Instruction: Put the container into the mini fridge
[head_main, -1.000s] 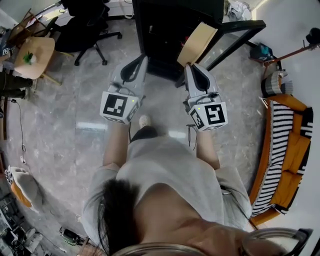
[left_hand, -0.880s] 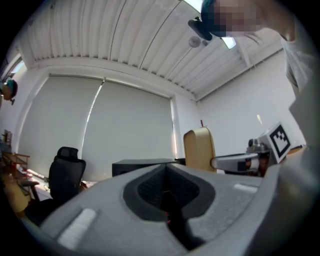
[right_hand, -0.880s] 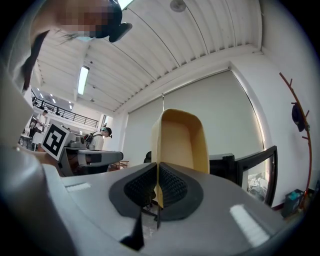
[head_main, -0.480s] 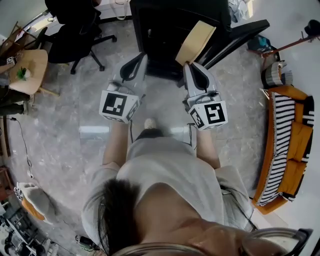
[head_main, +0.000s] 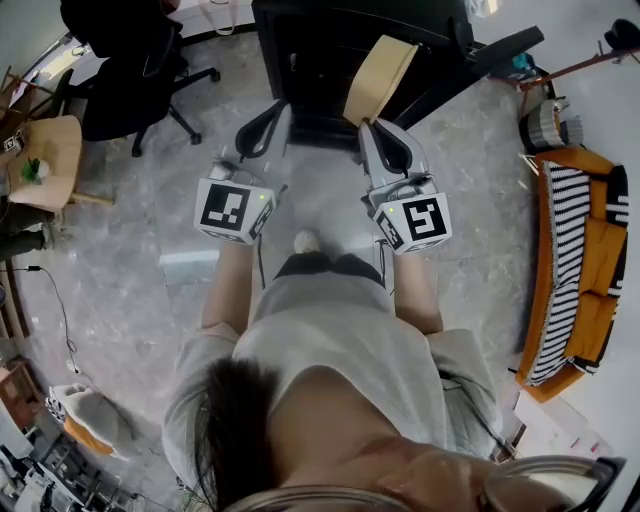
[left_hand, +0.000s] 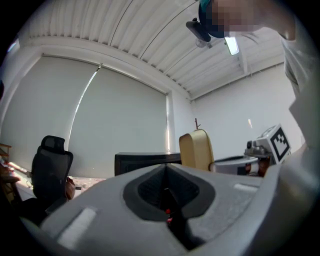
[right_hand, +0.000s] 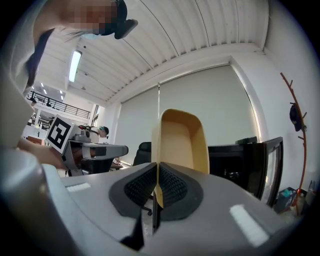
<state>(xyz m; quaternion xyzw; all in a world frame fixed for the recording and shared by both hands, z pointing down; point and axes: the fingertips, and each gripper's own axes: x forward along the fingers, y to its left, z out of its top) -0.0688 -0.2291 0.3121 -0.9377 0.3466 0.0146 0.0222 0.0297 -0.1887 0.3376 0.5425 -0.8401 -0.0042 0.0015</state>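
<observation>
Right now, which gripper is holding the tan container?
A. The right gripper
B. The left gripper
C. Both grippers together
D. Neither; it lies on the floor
A. In the right gripper view, the right gripper has its jaws closed on the wall of the tan container, while the left gripper has its jaws together with nothing between them.

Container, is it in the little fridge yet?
Not yet. Done: the door of the mini fridge stands open, and the right gripper has its jaws shut on the tan container. In hand: it is held up before the fridge. Left: set it inside, let go. The left gripper is shut, empty.
</observation>
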